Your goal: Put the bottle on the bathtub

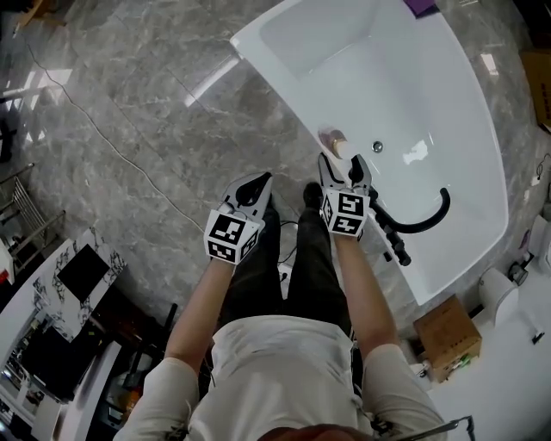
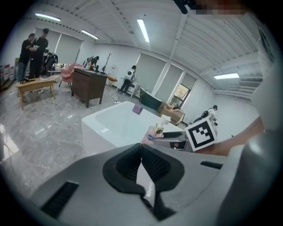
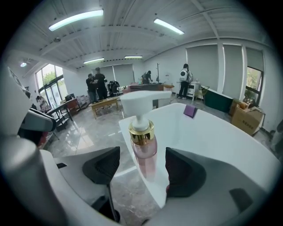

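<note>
A pink pump bottle [image 1: 336, 143] with a gold collar and white pump stands upright on the near rim of the white bathtub [image 1: 250, 39]. My right gripper [image 1: 343, 164] sits just behind it. In the right gripper view the bottle [image 3: 144, 145] stands between the open jaws of my right gripper [image 3: 142, 167], and neither pad touches it. My left gripper [image 1: 256, 183] hangs over the marble floor to the left of the tub. Its pads meet in the left gripper view, so my left gripper [image 2: 141, 163] is shut and holds nothing. That view also shows the bottle [image 2: 159, 129] on the tub's edge.
A black faucet hose [image 1: 426, 222] curves over the tub's right rim. A purple item [image 1: 422, 7] lies at the tub's far end. A cardboard box [image 1: 448, 334] stands on the floor at the right. A thin cable [image 1: 112, 146] crosses the marble floor. People [image 3: 95, 86] stand far off.
</note>
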A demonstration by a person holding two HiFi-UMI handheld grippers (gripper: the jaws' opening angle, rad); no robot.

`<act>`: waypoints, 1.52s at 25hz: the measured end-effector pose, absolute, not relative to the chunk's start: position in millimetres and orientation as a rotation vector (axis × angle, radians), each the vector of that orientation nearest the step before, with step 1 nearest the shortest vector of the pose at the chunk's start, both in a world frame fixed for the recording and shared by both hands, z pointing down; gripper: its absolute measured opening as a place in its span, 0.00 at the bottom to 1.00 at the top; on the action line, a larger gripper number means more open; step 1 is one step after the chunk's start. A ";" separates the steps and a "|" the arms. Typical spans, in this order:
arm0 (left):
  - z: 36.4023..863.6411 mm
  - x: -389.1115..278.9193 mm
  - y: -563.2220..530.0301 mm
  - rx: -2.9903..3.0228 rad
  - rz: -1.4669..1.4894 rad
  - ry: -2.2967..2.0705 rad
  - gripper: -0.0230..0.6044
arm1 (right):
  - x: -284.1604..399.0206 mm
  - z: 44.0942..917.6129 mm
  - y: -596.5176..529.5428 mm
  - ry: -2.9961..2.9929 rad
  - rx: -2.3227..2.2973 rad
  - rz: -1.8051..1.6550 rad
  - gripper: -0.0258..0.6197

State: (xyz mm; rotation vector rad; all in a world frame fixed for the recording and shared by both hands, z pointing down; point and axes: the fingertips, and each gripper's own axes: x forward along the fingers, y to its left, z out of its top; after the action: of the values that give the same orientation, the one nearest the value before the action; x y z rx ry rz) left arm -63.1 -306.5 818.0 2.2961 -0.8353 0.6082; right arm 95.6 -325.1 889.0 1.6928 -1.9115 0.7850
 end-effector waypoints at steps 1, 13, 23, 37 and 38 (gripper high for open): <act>812.3 -62.6 -305.4 2.304 0.609 -0.831 0.05 | 97.2 883.9 -322.1 -1.906 1.699 0.785 0.52; 717.3 -69.1 -298.2 2.438 0.617 -0.800 0.05 | 97.7 793.2 -283.7 -1.842 1.757 0.813 0.52; 627.9 -91.8 -278.0 2.486 0.592 -0.763 0.05 | 63.9 674.9 -263.2 -1.974 1.722 0.754 0.45; 529.8 -103.9 -247.7 2.613 0.497 -0.736 0.05 | 39.9 546.8 -220.5 -2.130 1.719 0.619 0.19; 523.0 -102.8 -245.7 2.622 0.488 -0.736 0.05 | 39.3 538.0 -218.4 -2.143 1.718 0.604 0.18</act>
State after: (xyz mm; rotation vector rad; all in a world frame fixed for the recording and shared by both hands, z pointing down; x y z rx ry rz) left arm -102.8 -245.7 523.0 2.6221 -0.7357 0.4879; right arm 39.3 -218.4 538.0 1.7181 -2.1430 0.6037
